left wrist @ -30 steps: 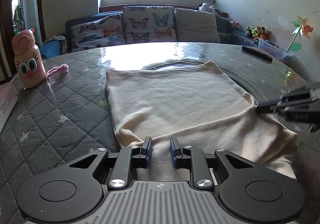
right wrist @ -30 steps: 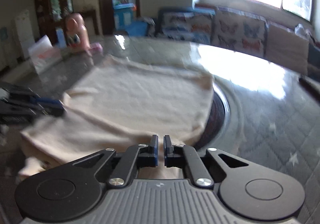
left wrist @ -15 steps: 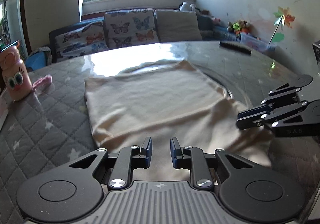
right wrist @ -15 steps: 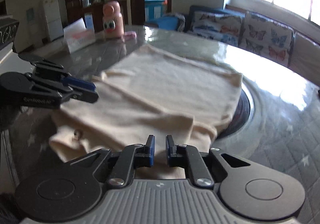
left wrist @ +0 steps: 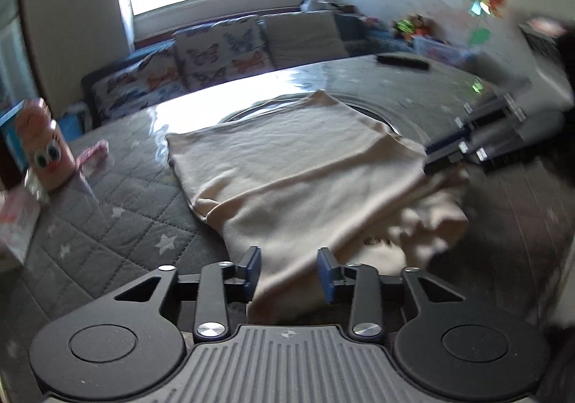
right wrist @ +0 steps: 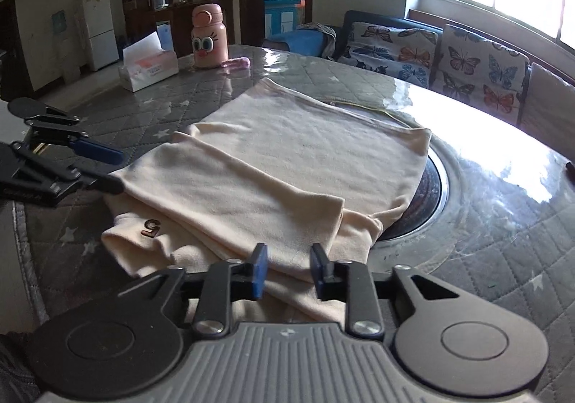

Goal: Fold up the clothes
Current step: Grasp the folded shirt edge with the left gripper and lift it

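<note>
A cream garment (left wrist: 305, 169) lies folded on the grey quilted table (left wrist: 118, 209), its near edge doubled over the rest. A brown "5" print (right wrist: 151, 225) shows on the lower layer. My left gripper (left wrist: 289, 266) hangs over the garment's near left corner. Its jaws are opening, and cloth lies under the gap with neither pad pressing on it. My right gripper (right wrist: 287, 268) stands over the near right corner (right wrist: 287, 158), jaws opening too, pads off the cloth. Each gripper shows in the other's view: left gripper (right wrist: 111, 169), right gripper (left wrist: 442, 158), blurred.
A pink cartoon bottle (right wrist: 209, 36) and a tissue box (right wrist: 147, 67) stand at the far left of the table. A dark remote (left wrist: 402, 61) lies at the far right. A round dark recess (right wrist: 427, 194) sits under the garment's right side. A sofa (right wrist: 467, 65) lines the window.
Both grippers' jaws have spread apart and let go of the cloth, which now rests folded on the garment. Both grippers have drawn back a little toward the near edge.
</note>
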Available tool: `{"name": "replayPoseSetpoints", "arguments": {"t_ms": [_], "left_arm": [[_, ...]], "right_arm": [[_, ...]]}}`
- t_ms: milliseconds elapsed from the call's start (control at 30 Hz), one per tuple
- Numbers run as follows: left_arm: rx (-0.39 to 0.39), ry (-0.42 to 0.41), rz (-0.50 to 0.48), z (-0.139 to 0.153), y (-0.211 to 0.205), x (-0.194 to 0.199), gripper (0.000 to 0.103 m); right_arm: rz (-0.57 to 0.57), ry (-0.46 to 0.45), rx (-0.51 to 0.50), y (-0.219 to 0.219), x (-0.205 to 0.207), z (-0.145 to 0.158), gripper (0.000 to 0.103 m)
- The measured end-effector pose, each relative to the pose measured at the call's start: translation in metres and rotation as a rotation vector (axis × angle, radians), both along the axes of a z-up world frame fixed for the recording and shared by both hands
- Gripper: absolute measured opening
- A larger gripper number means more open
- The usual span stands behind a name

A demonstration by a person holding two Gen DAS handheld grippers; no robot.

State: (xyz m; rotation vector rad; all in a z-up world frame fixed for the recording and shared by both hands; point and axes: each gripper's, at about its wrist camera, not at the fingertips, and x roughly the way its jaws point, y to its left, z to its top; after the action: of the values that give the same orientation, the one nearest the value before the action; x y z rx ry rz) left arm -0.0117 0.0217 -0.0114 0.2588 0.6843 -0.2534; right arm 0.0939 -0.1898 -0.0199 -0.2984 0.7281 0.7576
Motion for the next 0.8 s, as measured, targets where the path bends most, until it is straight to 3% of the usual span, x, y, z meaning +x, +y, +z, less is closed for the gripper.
{"name": "replayPoseSetpoints", "arguments": {"t_ms": [167,300,367,467,533,600,633,800], "left_arm": [[0.139,-0.041,-0.139,-0.011,-0.023,-0.02,0.044],[0.197,-0.07,-0.198,-0.022,-0.038,-0.02,0.044],[0.204,-0.084,-0.218,-0.026,-0.043,-0.018,0.044],[0.184,-0.091,-0.233,-0.029,-0.046,-0.014,0.044],[0.161,-0.098,-0.231,-0.027,-0.045,-0.01,0.035],[0.122,-0.097,-0.218,-0.024,-0.042,-0.005,0.016],[0.1,-0.094,-0.208,-0.021,-0.04,-0.002,0.012],[-0.017,-0.085,-0.122,-0.005,-0.024,0.021,0.008]], "right_arm": [[0.036,-0.01,-0.014,-0.005,-0.01,0.009,0.036],[0.076,-0.028,-0.038,-0.006,-0.02,0.013,0.041],[0.099,-0.035,-0.058,-0.006,-0.025,0.014,0.049],[0.14,-0.045,-0.087,-0.005,-0.033,0.015,0.053],[0.166,-0.05,-0.106,-0.005,-0.038,0.014,0.056],[0.186,-0.058,-0.122,-0.004,-0.041,0.013,0.057],[0.201,-0.067,-0.135,-0.003,-0.043,0.012,0.059],[0.246,-0.094,-0.154,0.001,-0.046,0.009,0.062]]}}
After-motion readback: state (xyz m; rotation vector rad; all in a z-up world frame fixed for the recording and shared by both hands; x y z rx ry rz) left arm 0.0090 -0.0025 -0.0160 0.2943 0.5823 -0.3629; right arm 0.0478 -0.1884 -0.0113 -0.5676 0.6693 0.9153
